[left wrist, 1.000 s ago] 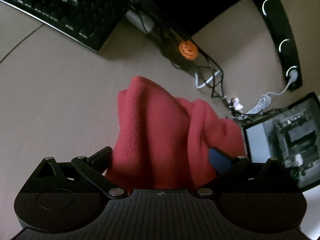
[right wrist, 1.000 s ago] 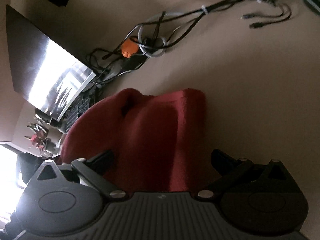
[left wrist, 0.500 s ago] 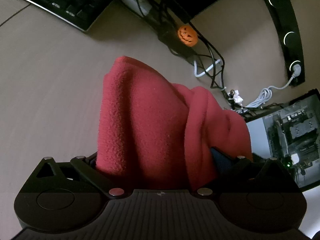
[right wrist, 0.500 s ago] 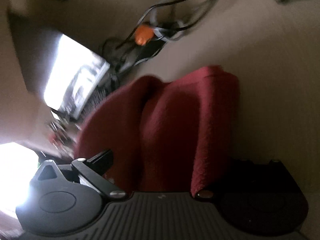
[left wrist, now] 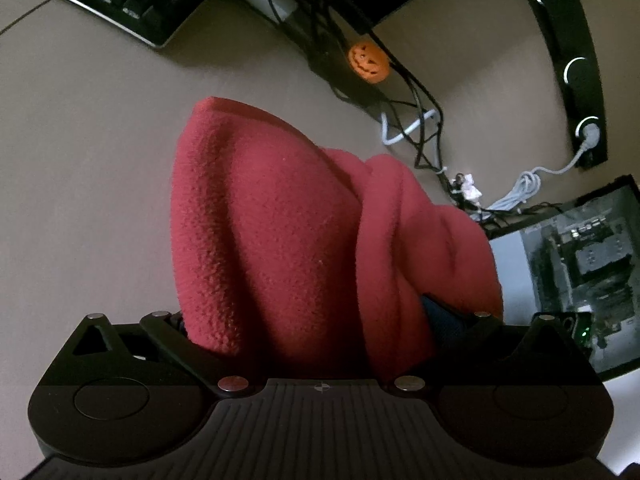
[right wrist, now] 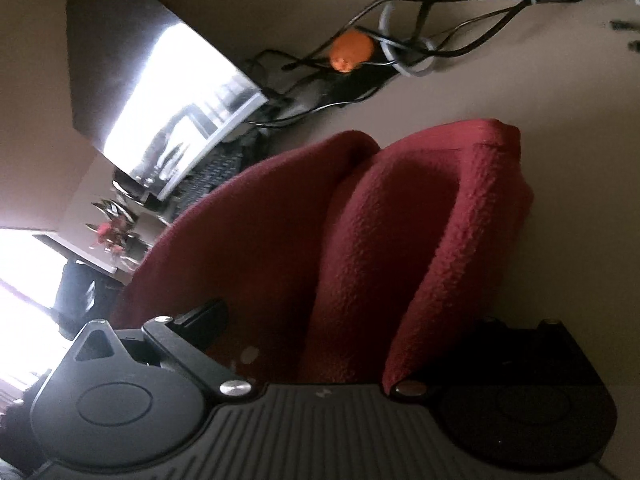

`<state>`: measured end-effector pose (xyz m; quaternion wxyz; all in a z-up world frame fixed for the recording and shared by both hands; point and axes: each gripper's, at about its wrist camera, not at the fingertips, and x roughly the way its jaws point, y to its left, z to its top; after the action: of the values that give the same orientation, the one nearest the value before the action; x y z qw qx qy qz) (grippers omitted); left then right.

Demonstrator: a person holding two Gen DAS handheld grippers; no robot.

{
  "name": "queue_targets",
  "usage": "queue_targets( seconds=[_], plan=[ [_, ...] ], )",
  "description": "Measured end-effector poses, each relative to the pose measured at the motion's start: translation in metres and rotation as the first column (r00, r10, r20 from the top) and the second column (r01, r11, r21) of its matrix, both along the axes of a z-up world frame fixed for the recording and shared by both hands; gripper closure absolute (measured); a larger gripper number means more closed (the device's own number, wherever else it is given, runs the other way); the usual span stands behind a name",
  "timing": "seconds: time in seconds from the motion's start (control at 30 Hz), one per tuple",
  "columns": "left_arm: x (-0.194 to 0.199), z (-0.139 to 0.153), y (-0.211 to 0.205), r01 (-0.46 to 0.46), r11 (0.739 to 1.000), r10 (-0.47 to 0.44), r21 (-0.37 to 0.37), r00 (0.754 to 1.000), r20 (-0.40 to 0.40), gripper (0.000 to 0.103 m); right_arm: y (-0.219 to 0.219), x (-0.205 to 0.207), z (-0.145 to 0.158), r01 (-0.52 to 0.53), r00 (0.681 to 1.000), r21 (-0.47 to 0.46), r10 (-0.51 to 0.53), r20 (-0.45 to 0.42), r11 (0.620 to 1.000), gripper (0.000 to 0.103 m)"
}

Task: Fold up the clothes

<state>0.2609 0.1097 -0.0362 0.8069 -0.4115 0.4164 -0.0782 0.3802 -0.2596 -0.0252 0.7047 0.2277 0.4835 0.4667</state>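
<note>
Beige counter [left wrist: 92, 152] underlies everything. Red fleece garment [left wrist: 280, 232] bunched in thick folds, draped between and over both claws. Left claw [left wrist: 320, 320]: cloth fills the gap; fingers mostly hidden, cannot tell how closed. Right claw [right wrist: 340, 320]: same, one finger buried. Ahead of the left claw: orange pumpkin figure [left wrist: 368, 60] among tangled cables [left wrist: 420, 120], keyboard [left wrist: 120, 0] far left, open PC case [left wrist: 580, 260] right.
</note>
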Motion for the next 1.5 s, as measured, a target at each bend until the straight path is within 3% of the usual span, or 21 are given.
queue_targets(
  seconds=[0.23,0.53,0.6,0.7,0.73,0.8,0.9,0.97,1.07,1.1,1.23,1.27,1.3,1.37,1.5],
  plan=[
    [-0.035,0.016,0.027,0.015,0.999,-0.013,-0.041,0.998,0.056,0.000,0.027,-0.027,0.008,-0.013,1.000,0.128,0.012,0.010,0.992,0.000],
    [-0.080,0.047,0.136,-0.011,0.999,0.016,-0.040,0.989,0.144,0.000,0.174,-0.063,0.052,-0.075,0.992,0.180,0.054,0.118,0.981,0.000],
    [-0.082,0.064,0.167,-0.027,1.000,0.025,0.008,0.983,0.183,0.000,0.205,-0.056,0.061,-0.018,0.990,0.152,-0.003,0.140,0.988,0.000],
    [-0.077,0.082,0.211,-0.065,0.994,0.047,0.084,0.978,0.203,0.000,0.233,-0.044,0.060,0.171,0.970,-0.065,-0.156,0.185,0.983,0.000],
    [-0.074,0.084,0.225,-0.077,0.989,0.053,0.129,0.982,0.180,0.000,0.242,-0.040,0.060,0.235,0.957,-0.137,-0.204,0.208,0.962,0.000],
    [-0.072,0.084,0.248,-0.112,0.956,0.085,0.271,0.990,0.110,0.000,0.248,-0.055,0.062,0.306,0.916,-0.232,-0.219,0.335,0.923,0.000],
    [-0.091,0.088,0.271,-0.158,0.901,0.130,0.403,0.987,0.096,0.000,0.259,-0.080,0.062,0.327,0.873,-0.286,-0.171,0.458,0.901,0.000],
    [-0.103,0.093,0.279,-0.171,0.906,0.126,0.386,0.982,0.141,0.000,0.276,-0.094,0.061,0.348,0.830,-0.316,-0.134,0.541,0.883,0.000],
    [-0.105,0.097,0.278,-0.152,0.914,0.079,0.376,0.976,0.204,0.000,0.310,-0.104,0.057,0.456,0.726,-0.363,-0.103,0.680,0.812,0.000],
    [-0.103,0.097,0.275,-0.142,0.915,0.060,0.378,0.974,0.220,0.000,0.319,-0.103,0.055,0.507,0.692,-0.373,-0.108,0.714,0.777,0.000],
    [-0.089,0.097,0.259,-0.073,0.910,-0.047,0.409,0.960,0.277,0.000,0.321,-0.080,0.049,0.685,0.613,-0.361,-0.232,0.755,0.633,0.000],
    [-0.086,0.096,0.257,-0.064,0.908,-0.063,0.415,0.956,0.287,0.000,0.315,-0.073,0.045,0.700,0.619,-0.378,-0.250,0.745,0.606,0.000],
    [-0.082,0.093,0.255,-0.059,0.905,-0.075,0.421,0.953,0.294,0.000,0.311,-0.063,0.038,0.695,0.647,-0.417,-0.258,0.717,0.586,0.000],
    [-0.073,0.084,0.253,-0.073,0.897,-0.062,0.435,0.956,0.287,0.000,0.301,-0.045,0.017,0.642,0.740,-0.510,-0.288,0.608,0.572,0.000],
    [-0.051,0.048,0.260,-0.146,0.894,0.047,0.425,0.971,0.235,0.000,0.280,-0.044,0.011,0.613,0.780,-0.525,-0.350,0.518,0.590,0.000]
  ],
)
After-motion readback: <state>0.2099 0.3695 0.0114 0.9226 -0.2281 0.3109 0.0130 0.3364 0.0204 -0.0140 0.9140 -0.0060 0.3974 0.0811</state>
